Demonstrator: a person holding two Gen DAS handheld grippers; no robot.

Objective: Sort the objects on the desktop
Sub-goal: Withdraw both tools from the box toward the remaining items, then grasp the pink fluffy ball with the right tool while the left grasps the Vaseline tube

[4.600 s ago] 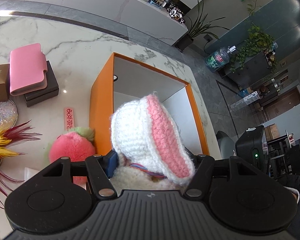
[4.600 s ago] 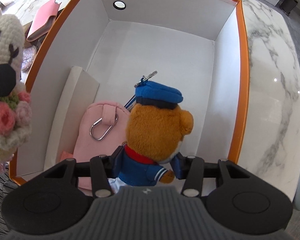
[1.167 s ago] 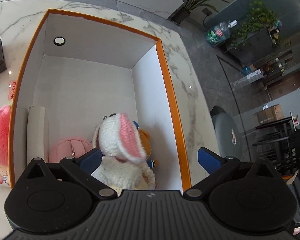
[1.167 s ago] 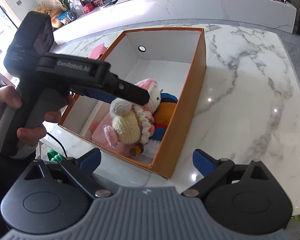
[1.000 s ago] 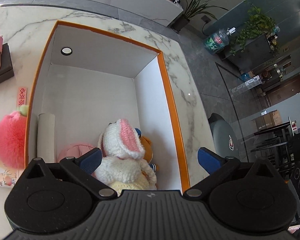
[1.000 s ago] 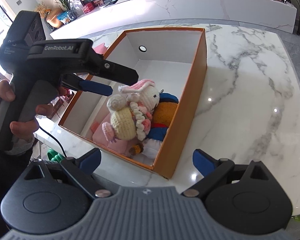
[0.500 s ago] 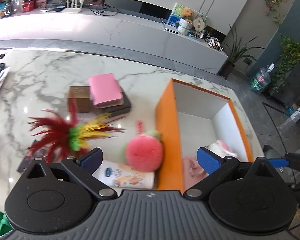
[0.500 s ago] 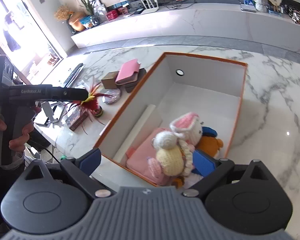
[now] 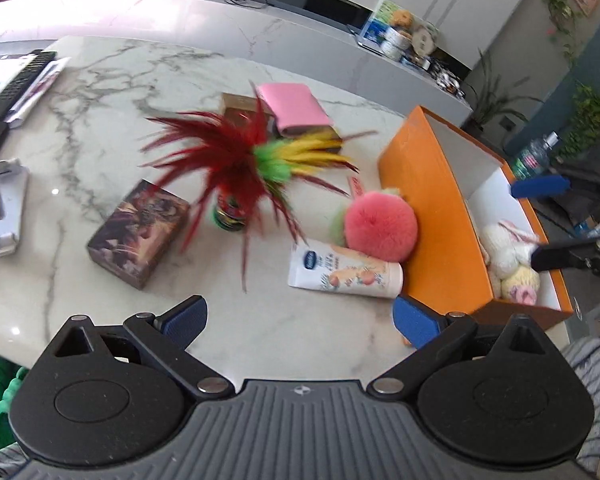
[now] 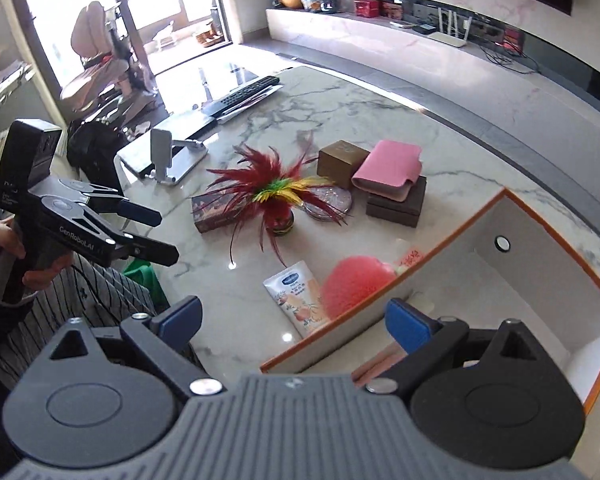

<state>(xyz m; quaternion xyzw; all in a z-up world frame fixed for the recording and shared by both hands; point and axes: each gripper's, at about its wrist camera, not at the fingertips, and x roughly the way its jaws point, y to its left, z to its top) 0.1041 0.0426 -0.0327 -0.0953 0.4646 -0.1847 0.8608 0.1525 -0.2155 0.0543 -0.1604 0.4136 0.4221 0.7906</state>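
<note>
Both grippers hang empty with their jaws spread wide: the left gripper (image 9: 298, 320) fills the lower half of its own view, and the right gripper (image 10: 292, 318) does the same in its view. The orange box (image 9: 428, 216) sits at the right of the left wrist view, with a crocheted bunny (image 9: 508, 256) already lying inside it. The things not yet sorted lie on the marble table (image 9: 100, 120), and the nearest is the lotion tube (image 9: 346, 270), just above centre and slightly right of the left gripper's midline. Its long axis runs roughly left to right across the frame, cap end pointing at the box wall, which it nearly touches. The pink plush ball (image 9: 380, 226) sits just above it, against the same wall, and the feather shuttlecock (image 9: 256, 164) stands further up and left. Judged from these views, the left gripper is nearer the tube. With the jaws opening along the tube's length, the wrist would probably need turning to close across its narrow width.
</note>
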